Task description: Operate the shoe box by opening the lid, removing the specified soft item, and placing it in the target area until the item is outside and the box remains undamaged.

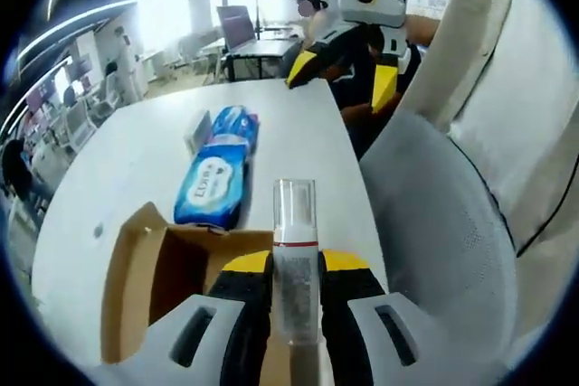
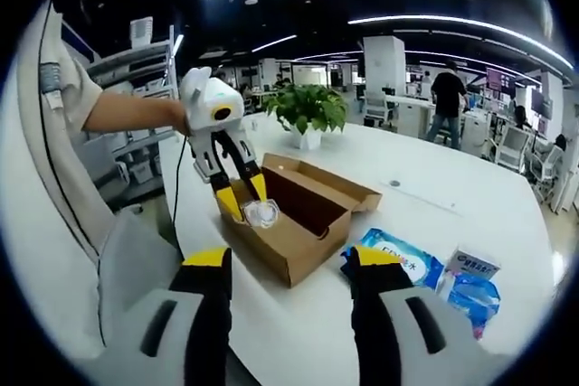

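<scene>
The left gripper [image 2: 244,198] hangs jaws-down over the near end of the open shoe box [image 2: 298,210], held by a hand on a bare forearm reaching in from the left. It is clenched on a clear pump bottle [image 1: 295,259], just above the box. The right gripper [image 2: 288,264] is released, jaws spread, near the box's front. Blue tissue packs [image 2: 403,268] lie on the white tabletop [image 2: 452,196] to the right.
</scene>
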Available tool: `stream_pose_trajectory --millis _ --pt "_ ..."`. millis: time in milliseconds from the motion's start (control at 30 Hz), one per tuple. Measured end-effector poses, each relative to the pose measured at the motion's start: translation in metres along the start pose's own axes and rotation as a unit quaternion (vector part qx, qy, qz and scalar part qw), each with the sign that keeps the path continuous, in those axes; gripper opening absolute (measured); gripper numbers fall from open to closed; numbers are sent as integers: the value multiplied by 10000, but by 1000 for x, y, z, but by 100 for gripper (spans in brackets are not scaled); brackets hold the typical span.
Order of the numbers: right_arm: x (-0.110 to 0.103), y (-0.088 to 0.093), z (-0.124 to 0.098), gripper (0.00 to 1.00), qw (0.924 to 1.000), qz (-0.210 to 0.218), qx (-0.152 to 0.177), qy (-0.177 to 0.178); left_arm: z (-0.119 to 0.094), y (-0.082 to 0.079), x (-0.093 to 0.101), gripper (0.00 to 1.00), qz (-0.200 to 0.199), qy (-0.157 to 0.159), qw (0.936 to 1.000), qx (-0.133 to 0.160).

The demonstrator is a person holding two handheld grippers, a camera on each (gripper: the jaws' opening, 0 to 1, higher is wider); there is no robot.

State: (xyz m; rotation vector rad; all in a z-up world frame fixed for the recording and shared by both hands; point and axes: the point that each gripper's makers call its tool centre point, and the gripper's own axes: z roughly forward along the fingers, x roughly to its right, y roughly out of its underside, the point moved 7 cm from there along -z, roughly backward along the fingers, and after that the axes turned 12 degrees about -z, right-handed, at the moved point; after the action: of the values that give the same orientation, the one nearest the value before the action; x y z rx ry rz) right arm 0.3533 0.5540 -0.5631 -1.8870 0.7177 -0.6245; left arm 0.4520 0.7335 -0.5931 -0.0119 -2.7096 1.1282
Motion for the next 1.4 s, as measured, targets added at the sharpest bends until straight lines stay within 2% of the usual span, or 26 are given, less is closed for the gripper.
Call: stream_pose_trajectory --millis 233,333,633,1033,1267,1400 --pt "-6 -7 6 44 9996 76 228 -168 2 -11 10 18 -10 191 9992 339" --pt "-8 -8 9 42 9992 115 294 -226 3 -17 17 18 -64 330 9978 577" --pt "-13 -16 16 36 9978 93 483 -439 6 -27 27 18 -176 600 9931 995" --pt "-18 -21 24 27 9959 74 632 -647 8 -34 37 18 -135 803 9882 1293" --pt "-23 -26 25 22 9931 63 803 -858 8 -36 43 18 -138 1027 9831 1508" --pt "-25 -29 25 21 9918 46 870 -939 9 -36 46 18 -130 1101 9819 1533"
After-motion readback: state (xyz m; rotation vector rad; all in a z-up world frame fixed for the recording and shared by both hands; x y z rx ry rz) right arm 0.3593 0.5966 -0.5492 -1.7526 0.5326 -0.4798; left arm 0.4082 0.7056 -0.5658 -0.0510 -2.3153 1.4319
